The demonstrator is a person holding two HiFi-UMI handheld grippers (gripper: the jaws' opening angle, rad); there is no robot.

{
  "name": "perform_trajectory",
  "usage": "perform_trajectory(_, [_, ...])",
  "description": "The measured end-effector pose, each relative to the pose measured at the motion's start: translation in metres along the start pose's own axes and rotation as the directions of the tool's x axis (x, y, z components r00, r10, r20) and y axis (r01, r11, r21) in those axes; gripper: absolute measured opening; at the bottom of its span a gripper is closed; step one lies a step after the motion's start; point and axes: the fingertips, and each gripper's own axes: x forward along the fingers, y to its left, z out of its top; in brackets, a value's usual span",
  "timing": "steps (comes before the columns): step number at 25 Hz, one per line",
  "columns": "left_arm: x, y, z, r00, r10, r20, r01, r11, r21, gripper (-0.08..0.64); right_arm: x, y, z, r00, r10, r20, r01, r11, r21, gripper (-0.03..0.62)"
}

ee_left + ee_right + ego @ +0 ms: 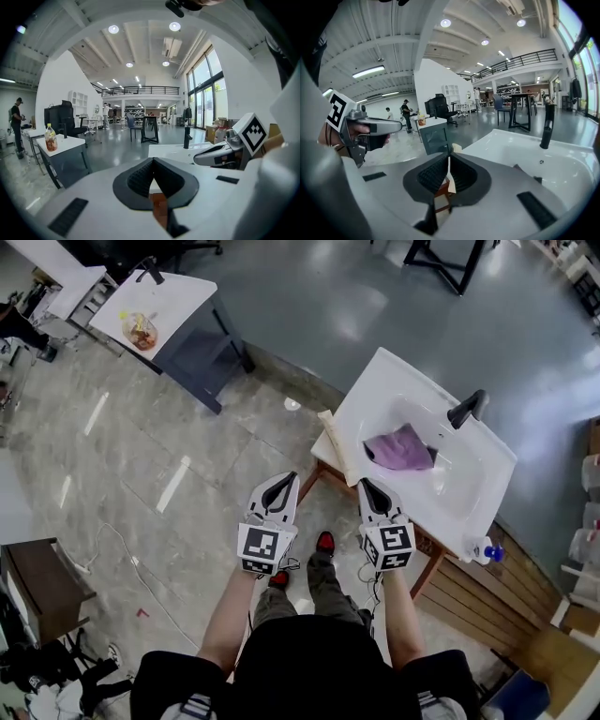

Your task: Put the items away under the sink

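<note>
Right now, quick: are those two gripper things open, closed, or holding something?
Left gripper: closed, holding nothing.
Right gripper: closed, holding nothing.

Cloth (401, 448) lies in sink (384, 381), faucet (466, 410) at sink's far rim, behind cloth. Bottle (486, 552) on sink's near right corner. Strip (335, 442) along sink's left edge. Table (173, 296) well left of sink, bag (141, 331) on it. Left gripper (286, 477) and right gripper (366, 484) side by side just before sink.
</note>
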Motion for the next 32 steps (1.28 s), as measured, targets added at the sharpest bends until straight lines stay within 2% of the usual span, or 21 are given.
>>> perform_trajectory(5, [0.01, 0.004, -0.012, 0.999, 0.023, -0.032, -0.023, 1.0, -0.005, 0.006, 0.033, -0.008, -0.03, 0.995, 0.028, -0.093, -0.028, 1.0, -0.001, 0.042])
perform_trajectory(7, [0.01, 0.007, -0.017, 0.998, 0.038, -0.048, -0.039, 0.999, -0.011, 0.006, 0.047, -0.012, -0.043, 0.99, 0.035, -0.138, -0.035, 0.999, 0.002, 0.156])
perform_trajectory(8, [0.009, 0.009, -0.02, 0.997, 0.046, -0.056, -0.046, 0.999, -0.013, 0.006, 0.054, -0.013, -0.049, 0.986, 0.037, -0.16, -0.037, 0.999, 0.002, 0.183])
perform_trajectory(10, [0.007, 0.012, -0.025, 0.996, 0.058, -0.07, -0.06, 0.998, -0.021, 0.006, 0.065, -0.016, -0.061, 0.98, 0.035, -0.198, -0.037, 0.999, -0.006, 0.189])
perform_trajectory(17, [0.0, 0.021, -0.041, 0.99, 0.092, -0.108, -0.096, 0.995, -0.033, 0.006, 0.082, -0.022, -0.082, 0.965, 0.04, -0.258, -0.044, 0.999, -0.009, 0.196])
perform_trajectory(24, [-0.002, 0.023, -0.048, 0.988, 0.097, -0.12, -0.103, 0.994, -0.042, 0.006, 0.088, -0.021, -0.089, 0.948, 0.009, -0.319, -0.036, 0.996, -0.08, 0.195])
perform_trajectory(27, [-0.002, 0.021, -0.05, 0.988, 0.091, -0.121, -0.097, 0.994, -0.044, 0.006, 0.089, -0.022, -0.091, 0.943, -0.008, -0.331, -0.028, 0.994, -0.103, 0.179])
perform_trajectory(32, [-0.007, 0.02, -0.049, 0.989, 0.085, -0.12, -0.091, 0.995, -0.045, 0.006, 0.088, -0.026, -0.089, 0.947, -0.032, -0.318, -0.004, 0.994, -0.113, 0.115])
